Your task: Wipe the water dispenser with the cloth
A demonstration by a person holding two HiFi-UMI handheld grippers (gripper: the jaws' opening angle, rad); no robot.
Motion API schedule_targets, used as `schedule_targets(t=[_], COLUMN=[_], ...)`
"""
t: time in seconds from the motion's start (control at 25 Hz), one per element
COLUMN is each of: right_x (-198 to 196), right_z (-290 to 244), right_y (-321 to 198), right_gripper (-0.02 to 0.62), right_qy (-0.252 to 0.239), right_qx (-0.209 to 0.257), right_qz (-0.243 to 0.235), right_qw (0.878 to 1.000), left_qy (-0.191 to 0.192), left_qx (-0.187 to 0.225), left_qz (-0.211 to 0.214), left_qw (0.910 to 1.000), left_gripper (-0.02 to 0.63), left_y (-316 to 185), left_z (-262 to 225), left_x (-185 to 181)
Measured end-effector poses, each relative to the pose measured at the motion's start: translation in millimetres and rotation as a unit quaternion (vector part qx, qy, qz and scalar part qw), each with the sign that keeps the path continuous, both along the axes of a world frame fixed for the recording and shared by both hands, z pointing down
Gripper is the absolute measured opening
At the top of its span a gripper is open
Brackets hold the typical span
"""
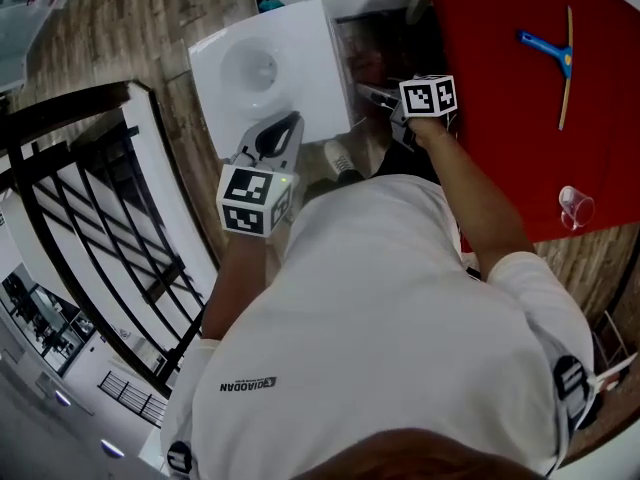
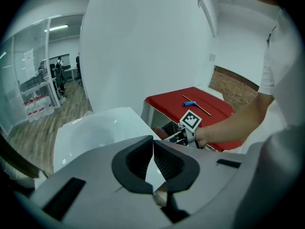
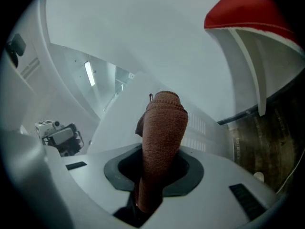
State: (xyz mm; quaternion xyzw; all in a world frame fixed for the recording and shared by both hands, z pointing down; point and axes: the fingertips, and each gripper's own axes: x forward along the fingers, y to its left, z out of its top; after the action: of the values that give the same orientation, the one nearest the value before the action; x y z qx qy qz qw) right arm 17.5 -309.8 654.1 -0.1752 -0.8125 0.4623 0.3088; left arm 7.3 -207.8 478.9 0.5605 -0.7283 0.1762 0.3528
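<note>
Brown knitted cloth (image 3: 162,132) is pinched in the right gripper (image 3: 156,171) beside the white box-shaped water dispenser (image 1: 270,68), upper centre, for wiping; the left gripper (image 2: 153,149) is closed on nothing.

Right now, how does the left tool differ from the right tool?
The left tool is shut on nothing; the right tool is shut on a brown cloth. The left tool hangs over the top of the water dispenser; the right tool faces its side panel. Both carry a marker cube.
</note>
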Motion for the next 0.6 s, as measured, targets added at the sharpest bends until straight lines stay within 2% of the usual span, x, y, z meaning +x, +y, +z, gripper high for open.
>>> schedule_targets(t=[0.2, 0.6], right_x=[-4.3, -9.5], right_z=[62.9, 151.5], right_y=[0.0, 10.8], right_gripper=[0.074, 0.074], right_qy=[0.060, 0.136], right_qx=[0.018, 0.069], right_qz=[0.001, -0.049], right_qw=[0.998, 0.987], left_qy=[0.001, -0.001], left_qx=[-0.014, -0.036], left_qz=[-0.005, -0.040], left_qw=[0.9999, 0.9986], left_gripper=[0.002, 0.002], left_y=[-3.8, 4.5], left_z=[0.4, 4.8], left_x=[0.1, -7.9])
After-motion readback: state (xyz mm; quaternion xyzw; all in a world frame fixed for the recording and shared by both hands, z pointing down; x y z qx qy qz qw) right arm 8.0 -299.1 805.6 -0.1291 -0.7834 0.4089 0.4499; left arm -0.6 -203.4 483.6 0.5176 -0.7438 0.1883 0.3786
